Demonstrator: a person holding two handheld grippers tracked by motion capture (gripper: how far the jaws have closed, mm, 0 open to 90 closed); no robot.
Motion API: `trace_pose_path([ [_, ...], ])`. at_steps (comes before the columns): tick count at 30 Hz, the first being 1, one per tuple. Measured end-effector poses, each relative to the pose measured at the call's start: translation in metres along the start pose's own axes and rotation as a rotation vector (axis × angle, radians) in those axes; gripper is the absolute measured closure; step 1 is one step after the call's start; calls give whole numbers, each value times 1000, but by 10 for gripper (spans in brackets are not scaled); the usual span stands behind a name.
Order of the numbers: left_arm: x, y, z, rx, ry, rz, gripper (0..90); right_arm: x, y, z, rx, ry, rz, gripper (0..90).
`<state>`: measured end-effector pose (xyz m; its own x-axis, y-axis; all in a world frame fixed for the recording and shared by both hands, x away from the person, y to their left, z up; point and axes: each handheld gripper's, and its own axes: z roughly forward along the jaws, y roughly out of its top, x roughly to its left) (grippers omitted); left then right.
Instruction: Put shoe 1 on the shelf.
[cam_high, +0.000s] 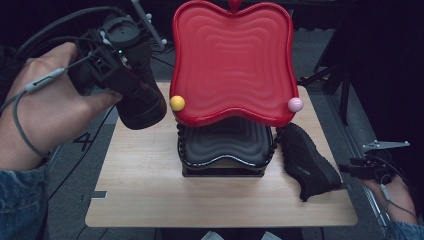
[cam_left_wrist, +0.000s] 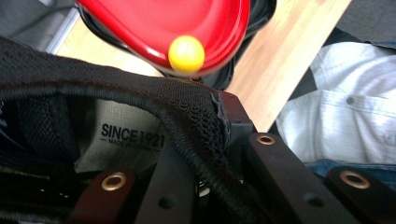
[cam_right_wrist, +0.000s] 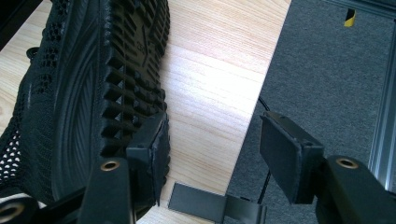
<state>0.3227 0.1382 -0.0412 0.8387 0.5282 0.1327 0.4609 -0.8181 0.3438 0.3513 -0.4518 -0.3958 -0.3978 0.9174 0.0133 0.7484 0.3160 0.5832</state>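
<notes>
My left gripper (cam_high: 131, 95) pinches a black mesh shoe's (cam_high: 142, 107) collar, nine o'clock of the red wavy tray (cam_high: 232, 60). My right gripper (cam_right_wrist: 212, 154), jaws spread, sits at the second black shoe's (cam_right_wrist: 84, 93) sole.

held shoe (cam_left_wrist: 187, 116): black knit mesh, matt, woven cloth label | second shoe (cam_right_wrist: 93, 84): black mesh upper, matt rubber lugged sole | tray (cam_high: 232, 60): red glossy plastic, ribbed | bench (cam_high: 150, 195): pale wood grain, smooth matt | right tool (cam_right_wrist: 212, 154): black matt rubbery pads

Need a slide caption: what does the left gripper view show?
Left hand-held gripper clamps a black mesh shoe's collar beside the glossy red wavy rack with its yellow ball knob.
</notes>
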Motion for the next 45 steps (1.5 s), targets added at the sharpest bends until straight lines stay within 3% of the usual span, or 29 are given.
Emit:
trace_pose_path([
  [8, -14, 29, -16, -26, 27, 74, 862, 1, 0, 2, -3, 6, -13, 428],
  [17, -22, 56, -17, -66, 5, 134, 861, -1, -1, 0, -7, 13, -8, 427],
  [20, -21, 66, -13, -82, -14, 159, 861, -2, -2, 0, -7, 18, 1, 426],
  [24, -25, 78, -7, -68, 5, 195, 861, -4, -3, -1, -9, 19, 2, 426],
  [35, -29, 107, 9, -69, -10, 278, 856, -4, -5, 0, -4, 27, 5, 425],
  [45, -23, 120, 26, -64, -14, 292, 850, -2, -5, 1, 0, 33, -7, 426],
])
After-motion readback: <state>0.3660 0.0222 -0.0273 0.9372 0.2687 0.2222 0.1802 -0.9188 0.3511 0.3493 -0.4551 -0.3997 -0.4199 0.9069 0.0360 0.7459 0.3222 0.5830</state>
